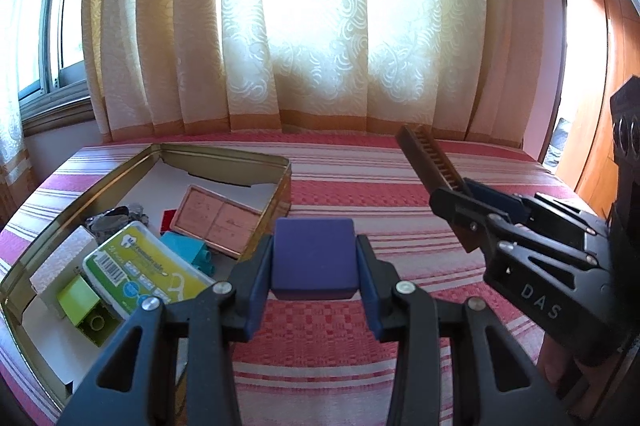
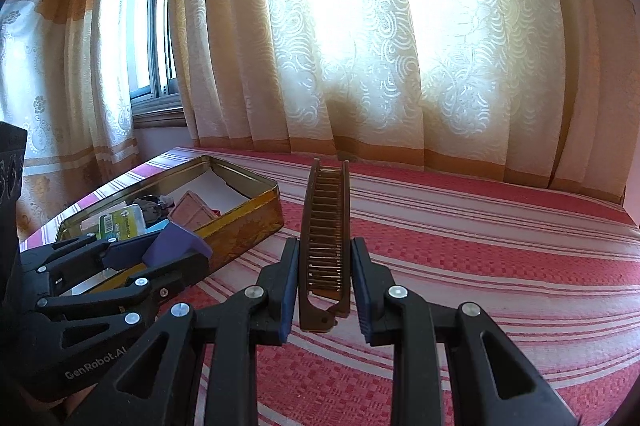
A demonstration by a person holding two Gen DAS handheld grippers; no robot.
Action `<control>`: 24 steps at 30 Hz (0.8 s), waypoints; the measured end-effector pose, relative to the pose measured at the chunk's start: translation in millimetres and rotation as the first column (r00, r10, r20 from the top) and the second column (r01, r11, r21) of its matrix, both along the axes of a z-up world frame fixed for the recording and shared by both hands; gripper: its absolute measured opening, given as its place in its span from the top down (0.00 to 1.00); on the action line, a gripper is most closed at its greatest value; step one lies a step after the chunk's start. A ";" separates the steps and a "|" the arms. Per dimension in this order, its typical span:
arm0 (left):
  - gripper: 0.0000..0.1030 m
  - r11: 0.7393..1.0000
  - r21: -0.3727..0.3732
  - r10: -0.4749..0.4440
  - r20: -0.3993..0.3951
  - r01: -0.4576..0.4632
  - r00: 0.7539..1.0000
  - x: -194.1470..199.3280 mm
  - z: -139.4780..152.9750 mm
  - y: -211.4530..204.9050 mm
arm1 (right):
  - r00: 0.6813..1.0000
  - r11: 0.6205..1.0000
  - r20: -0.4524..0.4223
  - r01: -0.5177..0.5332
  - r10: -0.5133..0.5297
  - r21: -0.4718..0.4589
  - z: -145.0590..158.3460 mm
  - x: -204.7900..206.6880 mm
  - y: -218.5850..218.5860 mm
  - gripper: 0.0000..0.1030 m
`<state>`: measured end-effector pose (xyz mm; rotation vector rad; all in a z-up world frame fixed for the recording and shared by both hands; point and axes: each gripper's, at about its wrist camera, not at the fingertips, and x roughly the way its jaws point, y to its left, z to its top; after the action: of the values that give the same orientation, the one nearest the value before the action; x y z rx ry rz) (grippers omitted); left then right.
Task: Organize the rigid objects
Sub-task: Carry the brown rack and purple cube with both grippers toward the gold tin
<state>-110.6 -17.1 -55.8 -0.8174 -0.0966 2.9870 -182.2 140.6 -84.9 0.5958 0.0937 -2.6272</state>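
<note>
**Both Grippers Loaded, Tin Nearly Full**

Left gripper [image 1: 315, 266]: parted only as wide as a purple block [image 1: 314, 250], pads pressed on its two sides. Right gripper [image 2: 325, 266]: closed as tight as possible on a brown folding comb [image 2: 326, 210], gripped near the hinge end, most of the length sticking out ahead and unsupported.

Held both loads in the air above the striped red bedspread [image 1: 400, 306], just right of the open gold tin [image 1: 280, 194]. Neither the block nor the comb was inside yet.

Risks, as judged from there:

- Comb: long lever, short grip. Could have pivoted between the pads or clipped the tin's near wall on the way in. Could also have unfolded if knocked.
- Block: smooth faces and rounded corners. Could have slipped if squeezed off-centre or bumped against the rim.
- Tin: already crowded with a floss-pick case [image 1: 148, 266], a lime toy brick [image 1: 82, 302], a teal brick [image 1: 188, 250], a pink flat box [image 1: 218, 222] and a white carton [image 1: 60, 258]. Little bare floor was left except toward the far end. Dropped on top of the pile, either item could have slid or tipped out.
- Grippers: close together, comb tip angled across. Moved at once toward the same opening, could have collided.
- Bedspread: soft footing, so a shove on the wall could have shifted the tin.
</note>
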 end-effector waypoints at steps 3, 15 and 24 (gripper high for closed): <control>0.62 1.000 0.003 0.003 -0.002 -0.003 1.000 1.4 0.4 -1.4 | 1.000 1.000 -0.001 -0.004 0.004 -0.001 -0.1 1.1 -1.5 0.73; 0.62 1.000 0.004 0.009 -0.008 -0.009 1.000 4.4 1.6 -3.9 | 1.000 1.000 -0.002 -0.014 0.014 -0.004 0.1 4.0 -5.5 0.73; 0.62 1.000 -0.002 0.017 -0.015 -0.017 1.000 9.9 2.4 -7.7 | 1.000 1.000 -0.006 -0.029 0.029 -0.005 0.7 6.5 -10.8 0.73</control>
<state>-100.7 -24.8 -53.4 -0.7987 -0.1008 3.0089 -175.8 129.8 -84.2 0.5807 0.0965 -2.6003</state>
